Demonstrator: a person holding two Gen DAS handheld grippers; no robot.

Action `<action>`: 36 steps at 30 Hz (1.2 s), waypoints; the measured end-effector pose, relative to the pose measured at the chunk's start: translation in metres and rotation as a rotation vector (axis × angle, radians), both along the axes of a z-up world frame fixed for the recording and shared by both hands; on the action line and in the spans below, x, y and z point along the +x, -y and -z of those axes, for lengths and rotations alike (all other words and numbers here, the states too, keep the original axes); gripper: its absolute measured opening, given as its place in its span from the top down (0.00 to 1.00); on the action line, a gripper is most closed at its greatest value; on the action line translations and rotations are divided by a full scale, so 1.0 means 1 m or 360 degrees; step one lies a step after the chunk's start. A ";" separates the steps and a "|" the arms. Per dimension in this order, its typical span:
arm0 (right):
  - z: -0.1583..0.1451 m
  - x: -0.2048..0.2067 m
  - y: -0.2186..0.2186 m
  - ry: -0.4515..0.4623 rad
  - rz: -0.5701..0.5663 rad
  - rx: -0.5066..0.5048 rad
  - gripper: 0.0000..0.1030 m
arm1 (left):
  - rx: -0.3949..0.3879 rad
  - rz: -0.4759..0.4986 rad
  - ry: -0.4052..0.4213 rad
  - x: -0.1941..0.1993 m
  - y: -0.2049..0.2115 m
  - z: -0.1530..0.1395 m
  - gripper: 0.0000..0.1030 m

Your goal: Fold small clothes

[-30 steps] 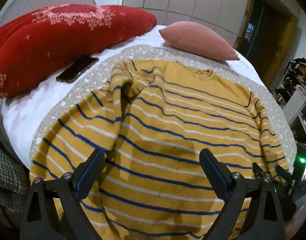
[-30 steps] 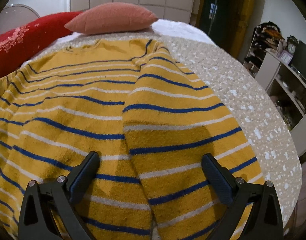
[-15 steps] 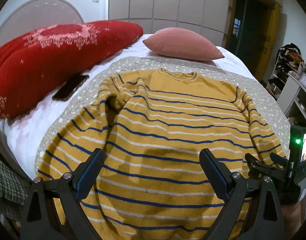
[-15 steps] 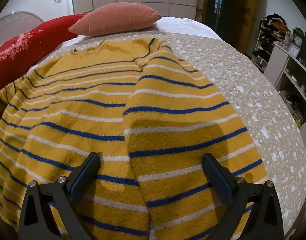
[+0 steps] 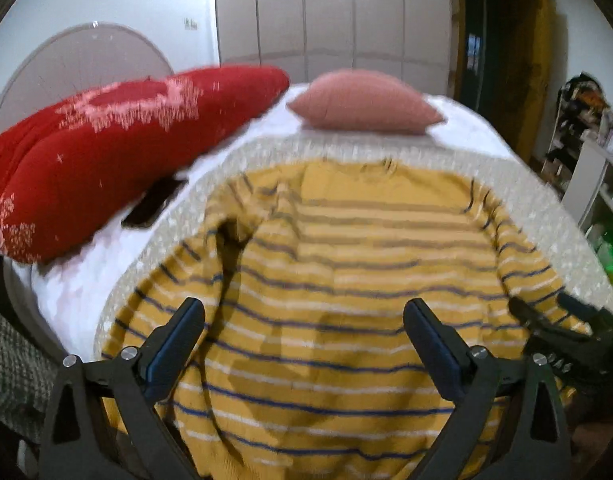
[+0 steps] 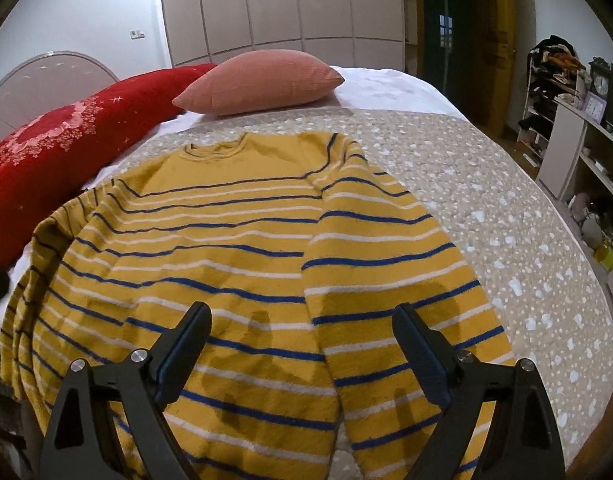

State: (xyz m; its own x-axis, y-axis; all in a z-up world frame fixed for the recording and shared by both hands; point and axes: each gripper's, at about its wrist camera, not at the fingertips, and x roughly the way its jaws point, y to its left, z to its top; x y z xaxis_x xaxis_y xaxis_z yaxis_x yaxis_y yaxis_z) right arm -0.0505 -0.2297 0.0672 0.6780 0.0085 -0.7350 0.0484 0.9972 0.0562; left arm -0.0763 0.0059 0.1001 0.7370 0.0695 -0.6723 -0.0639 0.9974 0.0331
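Both claws are over the near end of the sweater right now. My left claw [image 5: 304,320] has its jaws wide apart with nothing gripped. My right claw [image 6: 302,326] is also spread but closing in a bit, nothing pinched between the pads, just fabric below. The yellow striped sweater [image 6: 242,248] lies flat on the bed's dotted grey blanket [image 6: 486,216], neck pointing away, right sleeve folded in over the body. Further out: a pink pillow [image 6: 258,86] past the collar, a big red cushion [image 5: 118,148] on the left, and a dark phone [image 5: 150,204] just beside it. Shelves [image 6: 566,120] off right.
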 end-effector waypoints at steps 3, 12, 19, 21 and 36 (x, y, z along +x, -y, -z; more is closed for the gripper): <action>0.000 -0.002 0.001 -0.0005 0.0003 0.0002 0.08 | -0.0050 0.0048 -0.0071 0.000 0.001 0.009 0.04; -0.010 0.014 0.020 -0.0011 0.0025 -0.0039 0.08 | -0.0096 0.0071 -0.0143 0.007 -0.001 0.022 0.04; -0.021 0.065 0.045 -0.0033 0.0022 -0.0150 0.08 | -0.0134 0.0036 -0.0198 0.017 -0.009 0.032 0.04; -0.022 0.093 0.054 -0.0056 0.0037 -0.0212 0.08 | -0.0131 0.0039 -0.0196 0.018 -0.010 0.033 0.04; 0.036 0.263 0.072 -0.0453 -0.0075 -0.0036 0.95 | -0.0150 0.0003 -0.0221 0.034 -0.027 0.044 0.04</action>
State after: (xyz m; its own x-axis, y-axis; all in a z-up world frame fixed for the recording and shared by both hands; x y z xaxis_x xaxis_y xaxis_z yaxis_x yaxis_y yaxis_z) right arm 0.2129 -0.3020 0.0311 0.4438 0.0167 -0.8959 0.0125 0.9996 0.0249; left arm -0.0427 0.0331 0.0562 0.6365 -0.0001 -0.7713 -0.0633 0.9966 -0.0524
